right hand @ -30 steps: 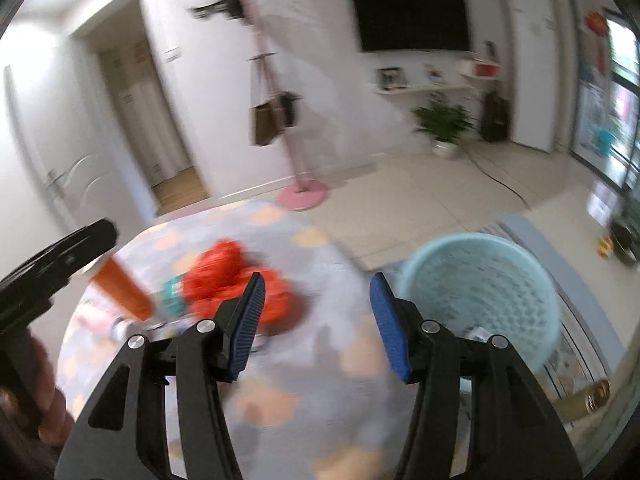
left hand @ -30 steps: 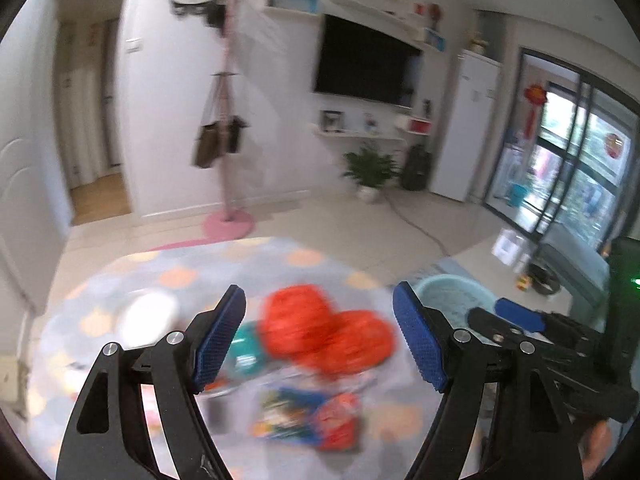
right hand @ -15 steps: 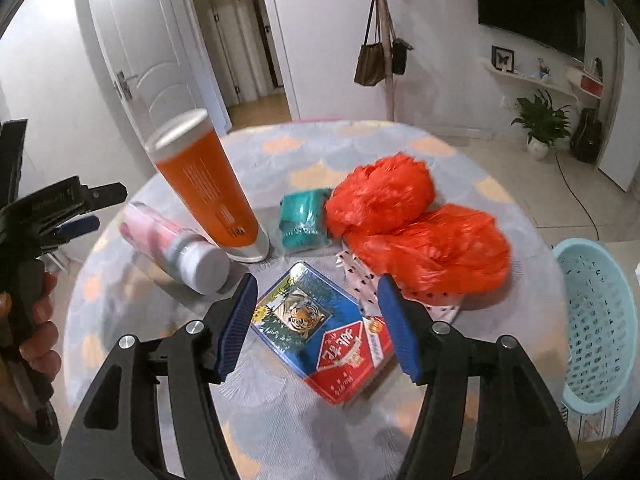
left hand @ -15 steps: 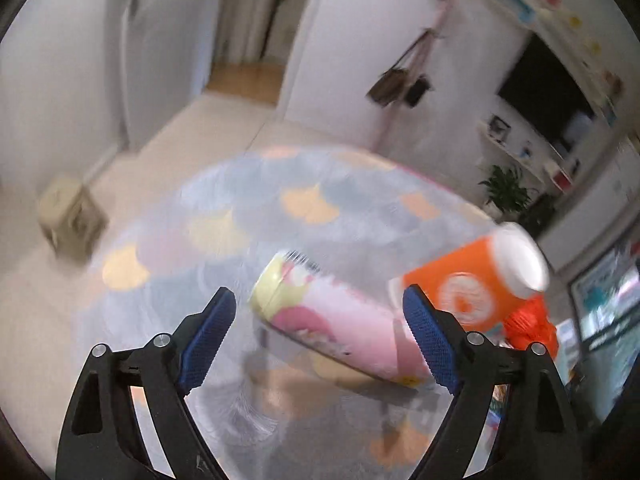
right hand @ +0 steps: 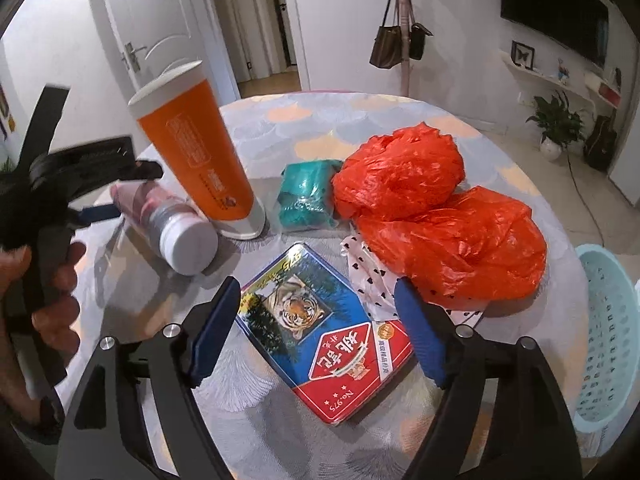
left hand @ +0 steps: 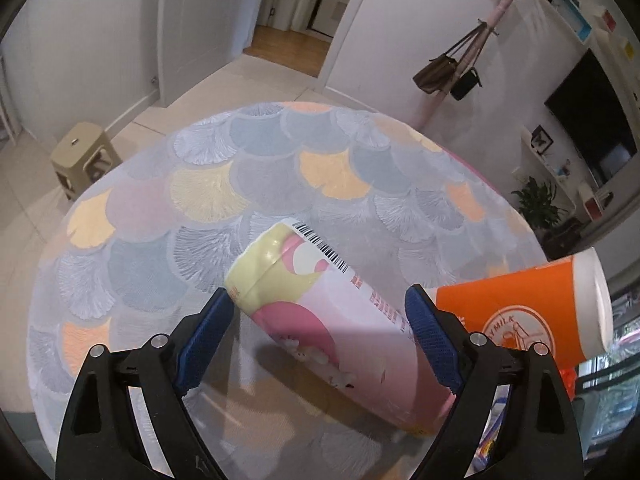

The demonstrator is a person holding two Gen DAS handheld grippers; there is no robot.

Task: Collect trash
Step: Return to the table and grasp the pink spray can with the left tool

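Observation:
A pink and yellow bottle point(left hand: 328, 332) lies on its side on the round table point(left hand: 200, 200). My left gripper point(left hand: 318, 300) hangs over it with its jaws opening; the bottle sits between the fingers, unpressed. An orange cup point(left hand: 520, 312) with a white lid stands right beside it. In the right wrist view my right gripper point(right hand: 316, 286) hovers over a blue and red tiger card box point(right hand: 320, 328), jaws opening, box between them, not gripped. The same view shows the left gripper point(right hand: 124, 190), held by a hand point(right hand: 52, 300), at the bottle point(right hand: 168, 216) beside the cup point(right hand: 200, 152).
Two crumpled red plastic bags point(right hand: 440, 220) lie right of the card box, over a polka-dot wrapper point(right hand: 368, 276). A teal packet point(right hand: 306, 192) lies behind the box. A pale blue basket point(right hand: 608, 328) stands on the floor past the table's right edge. A beige stool point(left hand: 82, 156) stands left.
Both views have swung down onto the table. The left gripper moved from the red bags to over the bottle. The right gripper's jaws have widened over the card box.

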